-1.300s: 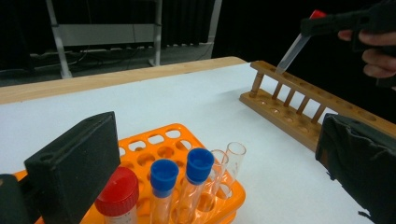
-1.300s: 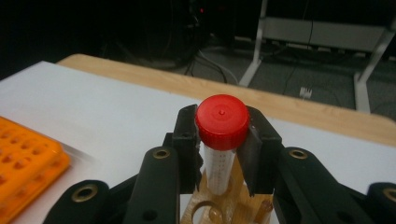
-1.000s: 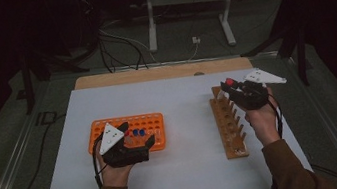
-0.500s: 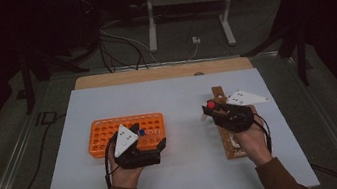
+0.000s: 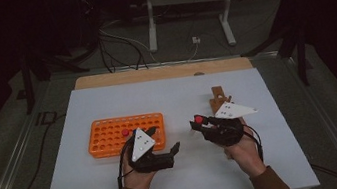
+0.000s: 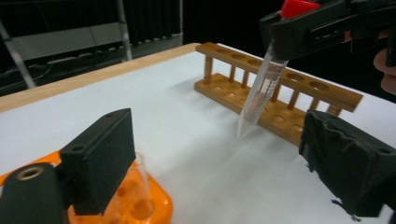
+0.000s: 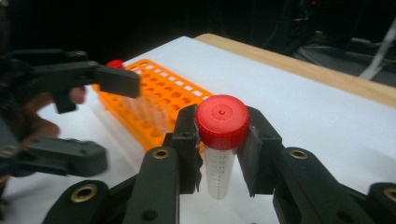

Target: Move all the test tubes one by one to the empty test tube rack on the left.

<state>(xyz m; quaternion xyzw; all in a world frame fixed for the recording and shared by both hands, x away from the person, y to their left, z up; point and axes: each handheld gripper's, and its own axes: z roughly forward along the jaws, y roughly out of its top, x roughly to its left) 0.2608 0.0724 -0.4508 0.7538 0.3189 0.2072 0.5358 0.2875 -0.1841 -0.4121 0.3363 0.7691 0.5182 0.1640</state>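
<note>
My right gripper (image 5: 200, 123) is shut on a clear tube with a red cap (image 5: 200, 119), held upright just under the cap (image 7: 222, 121) above the white mat, left of the wooden rack (image 5: 218, 101). My left gripper (image 5: 165, 138) stands open beside the right end of the orange rack (image 5: 112, 136). Its jaws have just been closing a little, with nothing between them. In the left gripper view the held tube (image 6: 259, 93) hangs tilted from the right gripper (image 6: 303, 25), beyond my open left gripper (image 6: 224, 172) and in front of the wooden rack (image 6: 280, 93).
A second red-capped tube (image 5: 125, 132) stands in the orange rack (image 7: 163, 93). The white mat (image 5: 176, 93) spreads bare between the two racks. A wooden table edge (image 5: 163, 71) runs along the back, with cables and a metal stand on the floor behind.
Both hands have moved toward the middle of the table. The right gripper carried the tube left, away from the wooden rack. The left gripper slid right along the orange rack.
</note>
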